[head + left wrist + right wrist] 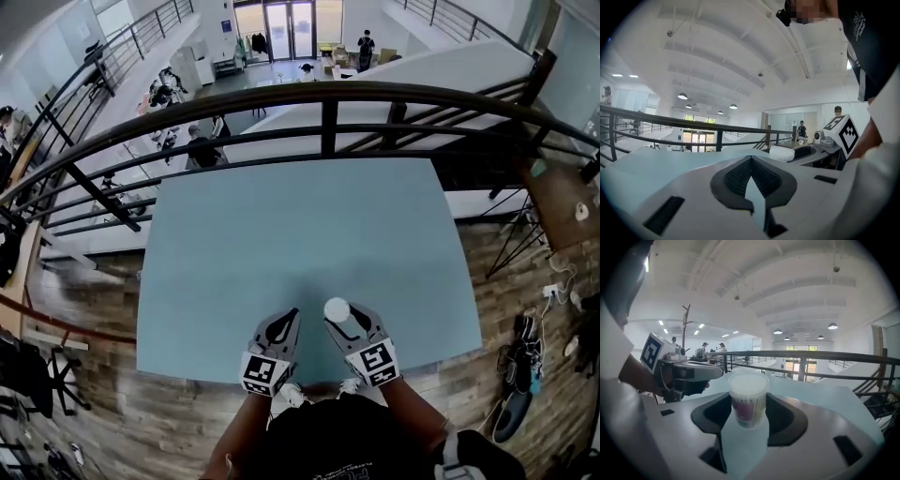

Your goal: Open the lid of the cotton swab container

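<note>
**While the right gripper has the swab tub, the lid's not off yet**

Since both grippers sit at the bottom of the head view, just above the person's body, it's easy to see who's doing what. The right gripper is clamped on the cotton swab container. In the right gripper view the little tub stands upright dead centre, with a dark pad pressing on each side of it. The blue table shows well below its base, so I'd say it's held up in the air, not resting on anything. The white lid is on top and looks fully seated.

The left gripper is just beside it, to the left in the head view, jaws closed together with nothing in them. Its own view shows the pads meeting in the middle, with the lid a bit right of centre and further out.

My read: this is the "get it in position" step. The holding hand is sorted and the opening hand hasn't started.

For the next move the left jaws need to come apart first, since they can't grab anything as they are. Then they need to line up on the lid's rim, not the tub wall, and pinch only the lid. After that it's a lift or twist; I can't tell from here whether it's a snap-on or a screw top. The right gripper has to hang on firmly so the tub doesn't spin or slip.
</note>
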A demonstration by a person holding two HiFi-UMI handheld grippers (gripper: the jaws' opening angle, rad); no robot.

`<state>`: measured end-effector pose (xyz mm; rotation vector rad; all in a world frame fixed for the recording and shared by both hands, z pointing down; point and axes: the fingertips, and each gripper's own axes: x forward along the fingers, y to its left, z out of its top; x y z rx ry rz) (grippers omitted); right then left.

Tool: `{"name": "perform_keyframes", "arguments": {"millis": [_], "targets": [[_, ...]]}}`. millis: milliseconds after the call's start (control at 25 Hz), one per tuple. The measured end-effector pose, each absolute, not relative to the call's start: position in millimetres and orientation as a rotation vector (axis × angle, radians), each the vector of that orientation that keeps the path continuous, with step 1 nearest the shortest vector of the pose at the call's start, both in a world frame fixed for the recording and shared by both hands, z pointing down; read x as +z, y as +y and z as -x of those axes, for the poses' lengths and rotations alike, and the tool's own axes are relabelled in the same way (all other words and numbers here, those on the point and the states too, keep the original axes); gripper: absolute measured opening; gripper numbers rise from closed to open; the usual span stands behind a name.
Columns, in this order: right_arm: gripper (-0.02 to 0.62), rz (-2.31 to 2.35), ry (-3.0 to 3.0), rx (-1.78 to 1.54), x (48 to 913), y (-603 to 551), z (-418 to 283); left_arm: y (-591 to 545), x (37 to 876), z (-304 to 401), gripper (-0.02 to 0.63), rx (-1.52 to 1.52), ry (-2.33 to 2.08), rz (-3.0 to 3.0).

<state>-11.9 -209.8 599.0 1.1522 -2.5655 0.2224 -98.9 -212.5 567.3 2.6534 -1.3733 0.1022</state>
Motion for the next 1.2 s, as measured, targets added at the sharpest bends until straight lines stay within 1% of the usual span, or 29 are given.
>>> {"name": "perform_keyframes", "arguments": {"millis": [240,680,760,920,1120,1200], "targets": [[0.237,-1.142,-2.585,0.192,581,-214,3,-218,550,93,0.012,0.097,-1.385,-2.701],[0.233,-1.067,-2.621,0.158,567,-215,14,-215,523,86,0.012,0.179,-1.372,-2.862],[0.233,-1.051,-2.627,0.161,568,-215,15,-212,525,79,0.012,0.26,-1.348,-2.932],[0.233,-1.022,-2.627,0.168,572,-216,15,-206,531,60,0.012,0.551,-1.274,-3.134],[0.233,-0.994,-2.615,0.165,580,-215,17,-207,530,61,0.015,0.7,-1.243,-3.212],[0.233,-0.983,-2.612,0.165,583,-216,18,-205,533,59,0.041,0.793,-1.18,-3.252]]}}
